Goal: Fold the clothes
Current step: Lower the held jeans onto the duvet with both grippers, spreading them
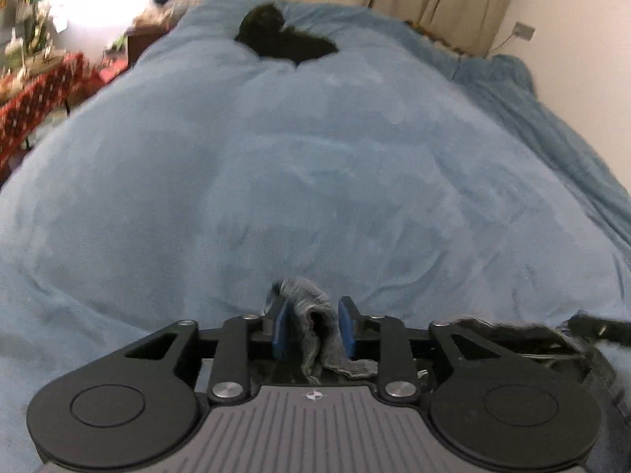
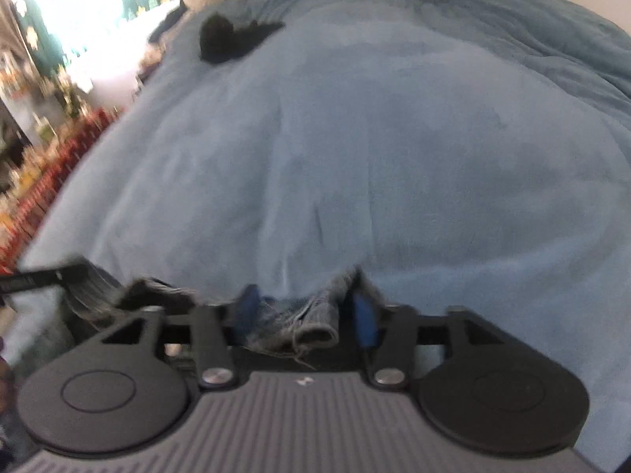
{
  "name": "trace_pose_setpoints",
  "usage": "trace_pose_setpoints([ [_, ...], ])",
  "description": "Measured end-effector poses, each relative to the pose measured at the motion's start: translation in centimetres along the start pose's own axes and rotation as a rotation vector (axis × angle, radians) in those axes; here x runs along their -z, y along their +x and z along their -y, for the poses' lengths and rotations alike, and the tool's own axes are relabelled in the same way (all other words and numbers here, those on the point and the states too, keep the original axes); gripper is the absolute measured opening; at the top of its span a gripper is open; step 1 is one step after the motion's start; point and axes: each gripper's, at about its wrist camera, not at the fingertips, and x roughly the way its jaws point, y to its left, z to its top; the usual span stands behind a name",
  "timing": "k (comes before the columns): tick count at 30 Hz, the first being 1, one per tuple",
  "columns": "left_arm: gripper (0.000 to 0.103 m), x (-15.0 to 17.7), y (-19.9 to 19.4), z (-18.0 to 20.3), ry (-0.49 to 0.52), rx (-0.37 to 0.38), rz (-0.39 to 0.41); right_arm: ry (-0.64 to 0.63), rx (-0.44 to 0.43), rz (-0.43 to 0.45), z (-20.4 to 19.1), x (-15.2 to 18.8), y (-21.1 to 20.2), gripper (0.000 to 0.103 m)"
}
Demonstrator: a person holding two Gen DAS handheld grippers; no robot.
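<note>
Left gripper (image 1: 311, 327): clenched on a bunched fold of grey-blue denim garment (image 1: 315, 339), pinched between its blue pads (image 1: 280, 329).
Right gripper (image 2: 305, 315): its blue pads (image 2: 364, 321) stand wider apart, with a rolled denim hem lying between them; it seems to be grasping the cloth, though the blur makes the contact hard to confirm.
Garment position: at the near edge of the bed, held up at both grippers, directly in front of each camera.
Garment axis: the stretch of cloth runs left to right between the two grippers; in the left view it trails off to the right (image 1: 512, 331), in the right view off to the left (image 2: 118, 291).
Hidden: most of the garment hangs below the gripper bodies and is cut off, so its type and full shape cannot be told.
Bed (image 1: 315, 177): covered by a light blue blanket, spreading far ahead.
Dark clothing (image 1: 284, 37): a black heap lying far back on the blanket, well apart from the grippers.
Left side: a red patterned cloth (image 1: 35, 98), blurred.
</note>
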Motion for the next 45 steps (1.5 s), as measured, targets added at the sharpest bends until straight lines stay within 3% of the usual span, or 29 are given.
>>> trace_pose_setpoints([
  [1, 0.032, -0.1, -0.7, 0.0, 0.011, 0.003, 0.018, 0.010, -0.011, 0.014, 0.3, -0.6, -0.5, 0.077],
  [8, 0.032, 0.1, -4.3, 0.3, 0.046, -0.004, 0.057, -0.064, 0.025, 0.071, -0.6, -2.8, -4.3, 0.076],
  [14, 0.032, 2.1, -7.2, 0.2, 0.061, 0.005, 0.062, -0.149, 0.038, 0.067, -2.0, 2.0, -8.3, 0.060],
  [15, 0.032, 2.6, -7.5, 0.2, 0.064, 0.006, 0.059, -0.170, 0.038, 0.064, -2.7, 3.4, -10.1, 0.058],
  [20, 0.032, 5.6, -8.4, 0.5, 0.075, 0.007, 0.040, -0.232, 0.021, 0.087, -4.3, 8.0, -11.3, 0.053],
  [23, 0.024, 7.2, -8.0, 0.9, 0.091, 0.022, 0.033, -0.271, 0.026, 0.133, -4.8, 10.9, -11.9, 0.045],
  [28, 0.022, 7.1, -5.9, 1.9, 0.116, 0.032, -0.002, -0.259, 0.019, 0.160, -4.3, 11.9, -11.2, 0.034],
  [35, 0.020, 4.0, -0.1, 1.4, 0.082, 0.003, -0.105, -0.288, 0.067, 0.118, -4.0, 8.8, -6.9, 0.020],
  [45, 0.020, -0.6, 8.3, 1.1, 0.104, -0.104, -0.190, -0.262, 0.136, 0.014, -3.0, 2.9, 0.7, 0.019],
])
